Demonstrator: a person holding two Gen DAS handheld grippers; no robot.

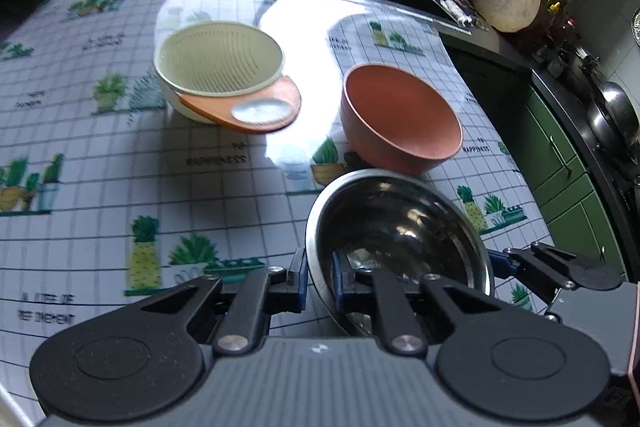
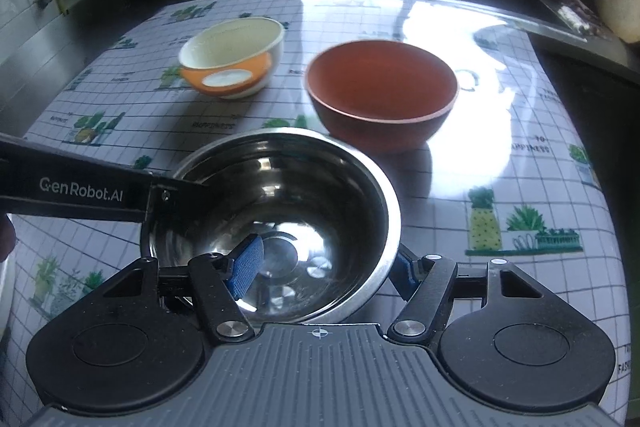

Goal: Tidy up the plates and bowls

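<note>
1. Left wrist view shows the left tongs (image 1: 320, 277) closed tight on the near rim of the steel bowl (image 1: 400, 227), one finger outside the wall and one inside.
2. In the right wrist view, the right tongs (image 2: 326, 267) straddle the same bowl's rim, partly open, with one blue pad (image 2: 248, 265) inside the bowl and the other outside. Whether the pads press the wall cannot be told.
3. The steel bowl sits on the desk (image 1: 120, 155) at its near edge, just in front of the brown bowl (image 1: 400, 119). A cream bowl (image 1: 218, 61) rests tilted on an orange dish (image 1: 260, 107) farther back and to the left.
4. The steel bowl is probably light, stiff and slick, so a rim pinch could slip or let it swing; a grip on each side of the rim seems the safer hold. It should not break if it drops, though it would clatter.
5. The other tongs' arm in the right wrist view reads "GenRobot.AI" (image 2: 80, 187). The tablecloth carries the word "HAPPINESS" (image 2: 528, 149) among printed potted plants; other lines of print are too blurred to read.
</note>
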